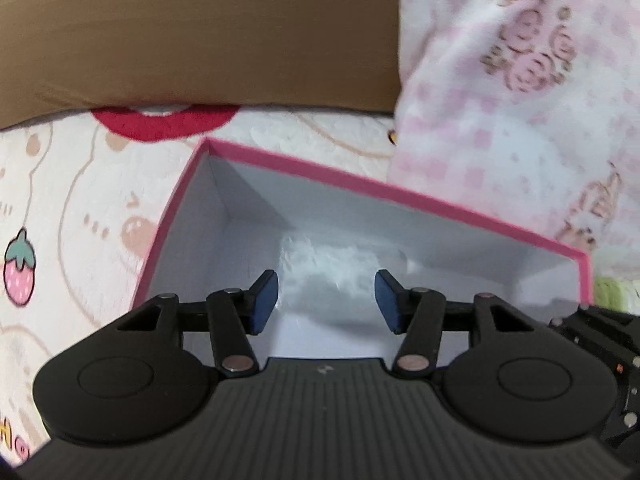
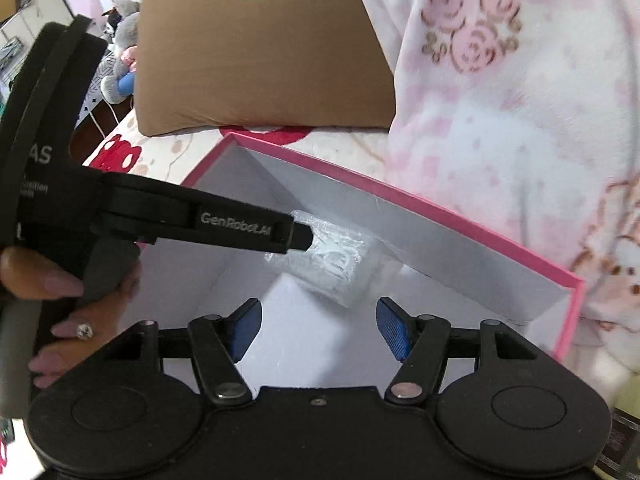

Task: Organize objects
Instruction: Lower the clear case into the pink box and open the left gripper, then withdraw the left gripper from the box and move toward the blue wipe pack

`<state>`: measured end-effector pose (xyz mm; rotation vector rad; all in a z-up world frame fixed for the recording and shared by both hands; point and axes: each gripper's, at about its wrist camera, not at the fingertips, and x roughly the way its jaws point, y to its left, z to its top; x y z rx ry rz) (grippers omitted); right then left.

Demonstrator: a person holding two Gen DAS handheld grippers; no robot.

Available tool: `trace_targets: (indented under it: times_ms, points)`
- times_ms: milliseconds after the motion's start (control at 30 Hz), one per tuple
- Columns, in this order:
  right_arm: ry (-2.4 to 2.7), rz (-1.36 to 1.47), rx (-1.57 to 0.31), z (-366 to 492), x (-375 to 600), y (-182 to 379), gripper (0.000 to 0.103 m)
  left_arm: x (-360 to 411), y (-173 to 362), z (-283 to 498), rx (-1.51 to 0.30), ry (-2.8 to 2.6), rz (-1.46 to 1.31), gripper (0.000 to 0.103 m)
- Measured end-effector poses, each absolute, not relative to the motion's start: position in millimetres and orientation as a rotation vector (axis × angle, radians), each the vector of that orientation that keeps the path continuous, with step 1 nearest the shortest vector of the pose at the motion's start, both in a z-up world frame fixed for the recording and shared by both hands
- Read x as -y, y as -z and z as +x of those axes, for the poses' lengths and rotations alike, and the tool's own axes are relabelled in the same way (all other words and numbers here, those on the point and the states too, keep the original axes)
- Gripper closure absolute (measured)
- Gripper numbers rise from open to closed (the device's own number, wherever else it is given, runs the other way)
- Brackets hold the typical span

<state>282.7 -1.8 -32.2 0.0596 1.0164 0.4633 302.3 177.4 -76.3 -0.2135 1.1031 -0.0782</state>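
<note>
A pink-rimmed box (image 1: 360,180) with a white inside lies open on the bed; it also shows in the right wrist view (image 2: 460,220). A clear plastic packet (image 1: 336,264) lies on the box floor; in the right wrist view the packet (image 2: 340,264) sits by the far wall. My left gripper (image 1: 326,300) is open over the box, just short of the packet. In the right wrist view the left gripper's fingers (image 2: 296,234) reach the packet from the left. My right gripper (image 2: 320,328) is open and empty above the box's near side.
A brown pillow (image 1: 200,32) lies behind the box. A pink-patterned blanket (image 1: 520,100) is heaped at the right. The bedsheet (image 1: 72,200) has a cartoon print. A plush toy (image 2: 120,52) sits off the bed at far left.
</note>
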Motion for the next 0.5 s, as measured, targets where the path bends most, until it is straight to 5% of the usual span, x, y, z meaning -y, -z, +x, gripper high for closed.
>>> trace_targets:
  times_ms: [500]
  points:
    - [-0.420, -0.047, -0.984, 215, 11, -17, 0.035, -149, 29, 230, -1.195, 0.132, -0.160, 0.050]
